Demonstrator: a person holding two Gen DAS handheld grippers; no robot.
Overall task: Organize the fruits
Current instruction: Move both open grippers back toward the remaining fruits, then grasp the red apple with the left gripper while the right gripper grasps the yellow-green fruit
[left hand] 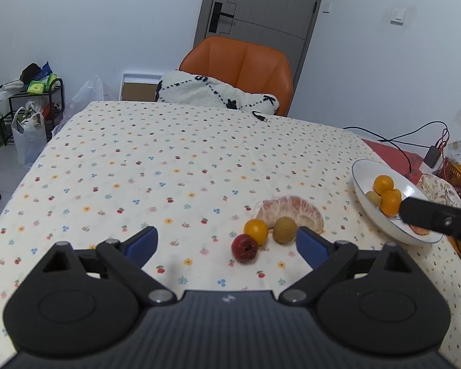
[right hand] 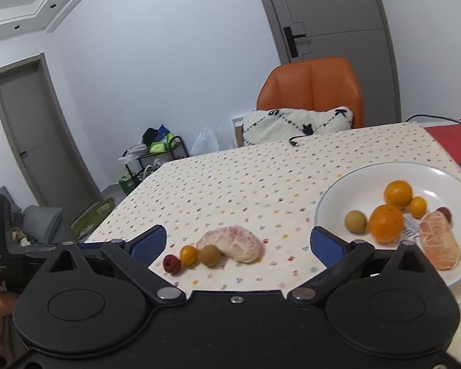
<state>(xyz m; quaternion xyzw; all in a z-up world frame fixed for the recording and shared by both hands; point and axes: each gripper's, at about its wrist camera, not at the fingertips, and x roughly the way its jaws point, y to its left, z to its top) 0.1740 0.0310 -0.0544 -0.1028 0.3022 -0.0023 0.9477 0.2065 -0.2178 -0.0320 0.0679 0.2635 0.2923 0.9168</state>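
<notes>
On the flowered tablecloth lie a peeled pomelo segment (left hand: 292,212) (right hand: 232,244), a small orange fruit (left hand: 256,230) (right hand: 189,254), a green-brown fruit (left hand: 285,230) (right hand: 209,255) and a red date (left hand: 244,248) (right hand: 171,264), close together. A white plate (left hand: 364,195) (right hand: 332,198) at the right holds two oranges (right hand: 386,223), a small orange fruit, a green-brown fruit (right hand: 356,221), a red fruit and another pomelo segment (right hand: 439,243). My left gripper (left hand: 227,247) stands open just short of the loose fruit. My right gripper (right hand: 238,243) is open above the cloth, between the loose fruit and the plate.
An orange chair (left hand: 242,67) with a white cushion (left hand: 212,92) stands at the table's far side. A black cable (left hand: 261,116) lies near the far edge. Wires, a red mat (left hand: 396,156) and a basket sit right of the plate. A rack (left hand: 30,98) and bags stand on the floor at left.
</notes>
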